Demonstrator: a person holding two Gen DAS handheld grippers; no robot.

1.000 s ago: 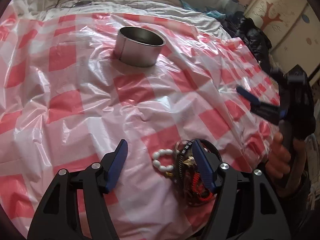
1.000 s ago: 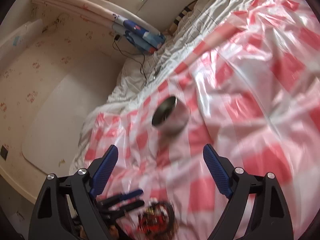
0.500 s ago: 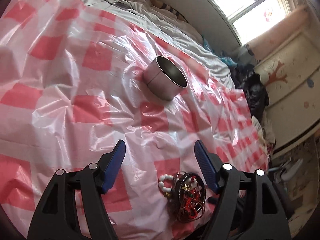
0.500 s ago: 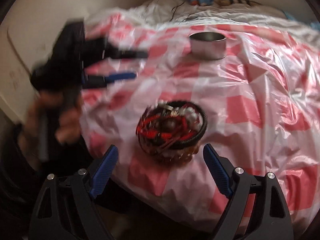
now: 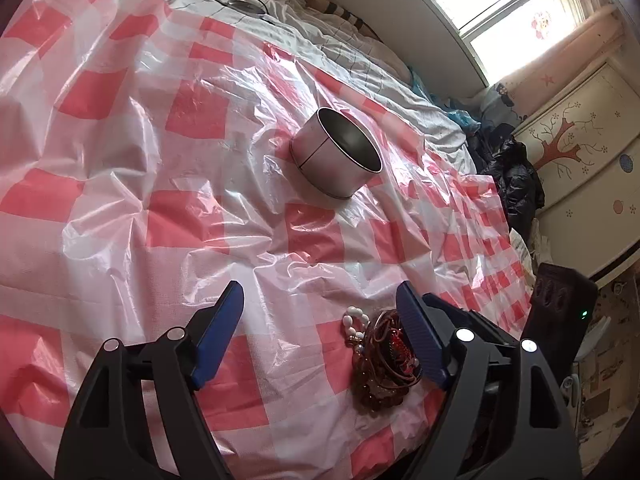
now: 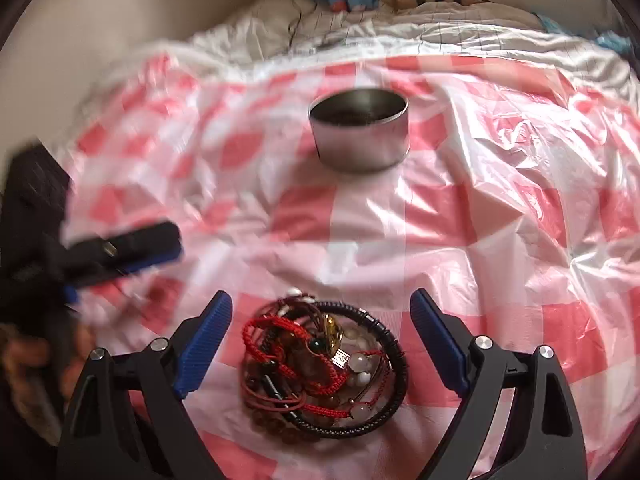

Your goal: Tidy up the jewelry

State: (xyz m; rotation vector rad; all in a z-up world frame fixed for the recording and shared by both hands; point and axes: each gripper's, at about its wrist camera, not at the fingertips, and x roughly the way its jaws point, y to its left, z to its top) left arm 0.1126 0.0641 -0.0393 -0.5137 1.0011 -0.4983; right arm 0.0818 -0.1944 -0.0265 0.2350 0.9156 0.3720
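tin (image 6: 360,136) upright on checked sheet (image 6: 500,208), seemingly empty; bracelet heap (image 6: 324,364) near; left gripper (image 5: 320,316), right gripper (image 6: 320,320) jaws opening, unladen.

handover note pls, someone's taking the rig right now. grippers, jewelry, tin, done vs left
Left gripper: jaws opening, nothing between them, beside the pile.
Right gripper: jaws opening, empty, straddling the jewelry pile without touching.
Pile: tangled bracelets, red cords, beads, a black bangle, heaped on the pink checked plastic sheet at the near edge.
Round metal tin: upright, open, further back; looks empty.
Done: nothing moved into the tin.
Left: probably pick pieces out one by one.
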